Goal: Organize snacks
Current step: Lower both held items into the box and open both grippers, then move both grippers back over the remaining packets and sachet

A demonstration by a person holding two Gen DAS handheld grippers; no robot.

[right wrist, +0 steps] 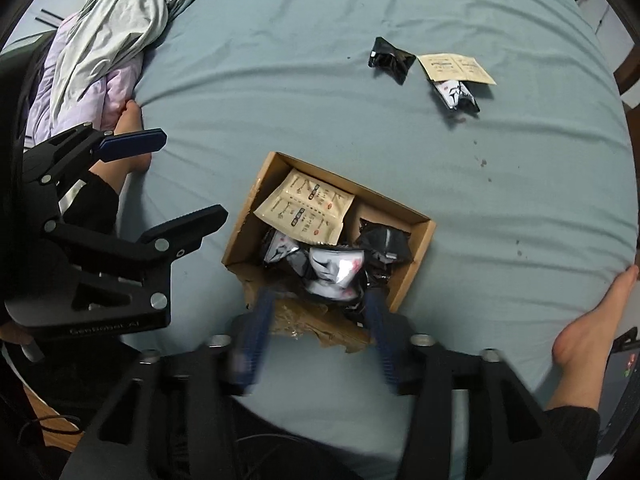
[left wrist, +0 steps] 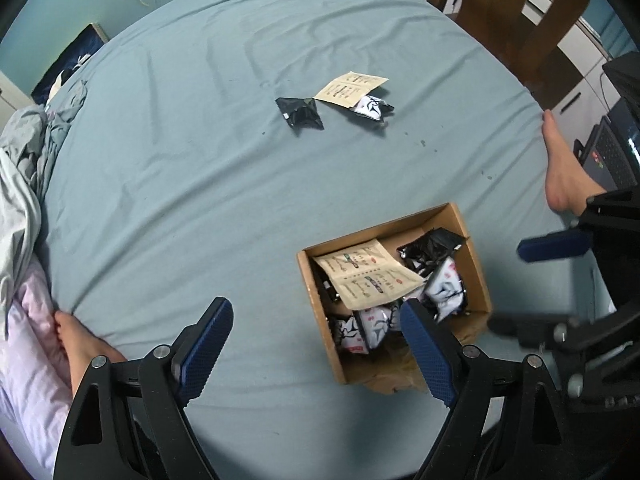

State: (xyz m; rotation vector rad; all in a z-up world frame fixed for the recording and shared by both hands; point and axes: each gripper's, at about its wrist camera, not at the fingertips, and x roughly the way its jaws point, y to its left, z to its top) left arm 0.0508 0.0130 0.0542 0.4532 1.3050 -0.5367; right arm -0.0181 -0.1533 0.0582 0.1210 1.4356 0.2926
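Note:
A cardboard box (left wrist: 478, 264) (right wrist: 422, 256) on the blue-grey bed sheet holds several snack packets: beige sachets (left wrist: 368, 276) (right wrist: 308, 208), black packets (left wrist: 432, 246) (right wrist: 386, 242) and white-and-black packets (left wrist: 446, 288) (right wrist: 334, 270). Farther away on the sheet lie a black packet (left wrist: 301, 114) (right wrist: 390, 58), a beige sachet (left wrist: 350, 89) (right wrist: 454, 66) and a white-and-black packet (left wrist: 370, 107) (right wrist: 458, 94). My left gripper (left wrist: 316, 340) (right wrist: 188, 180) is open and empty, left of the box. My right gripper (right wrist: 316, 312) (left wrist: 532, 284) is open above the box's near edge, blurred.
Crumpled grey and pink bedding (left wrist: 24, 208) (right wrist: 104, 40) lies along the sheet's left side. Bare feet rest on the sheet at left (left wrist: 80, 348) (right wrist: 128, 120) and right (left wrist: 560, 168) (right wrist: 592, 320). A wooden chair (left wrist: 512, 20) stands beyond the far right edge.

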